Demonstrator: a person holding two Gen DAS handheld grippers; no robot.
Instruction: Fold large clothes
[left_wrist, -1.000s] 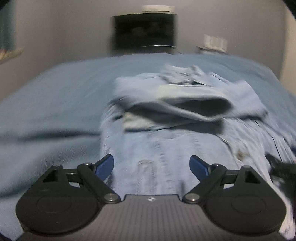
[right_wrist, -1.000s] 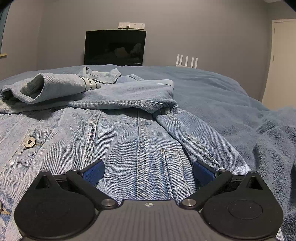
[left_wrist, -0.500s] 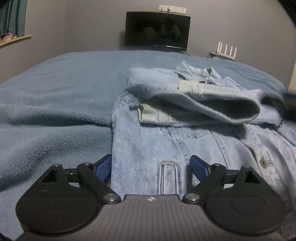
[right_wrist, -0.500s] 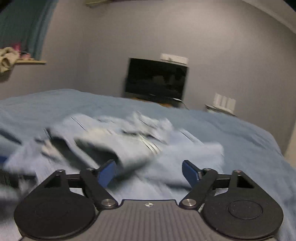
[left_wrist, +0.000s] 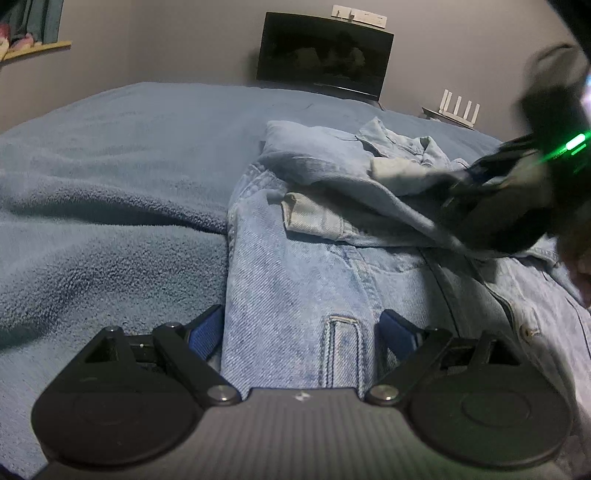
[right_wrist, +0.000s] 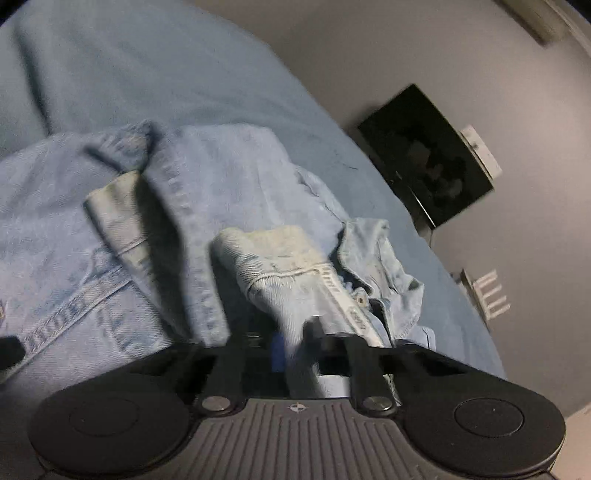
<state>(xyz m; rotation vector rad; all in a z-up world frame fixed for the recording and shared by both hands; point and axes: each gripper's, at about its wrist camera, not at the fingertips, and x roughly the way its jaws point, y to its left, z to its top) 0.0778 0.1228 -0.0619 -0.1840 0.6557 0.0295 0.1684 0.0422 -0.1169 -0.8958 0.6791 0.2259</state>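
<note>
Jacket: we are working on a light blue denim jacket (left_wrist: 332, 280), which is lying front-up on the blue fleece bed blanket (left_wrist: 110, 221), its hem toward us and its collar toward the far wall.
Sleeves: both are lying crosswise over the chest; one pale folded-back cuff (right_wrist: 280, 254) is rising off the pile.
Right gripper (right_wrist: 295, 354): we are pinching that sleeve just behind the cuff, the fingers drawn together on the denim; motion blur is softening the detail.
Left gripper (left_wrist: 299, 332): we are hovering low over the hem with the blue-padded fingers (left_wrist: 207, 330) spread wide, straddling the jacket's left edge by a welt pocket and gripping nothing.
Progress: we are judging the sleeve stage as nearly done, with one sleeve being adjusted; the body fold from hem to collar is not yet begun.
Surroundings: a dark flat television (left_wrist: 325, 55) and a white router with upright antennas (left_wrist: 460, 107) are standing against the grey wall beyond the bed.
</note>
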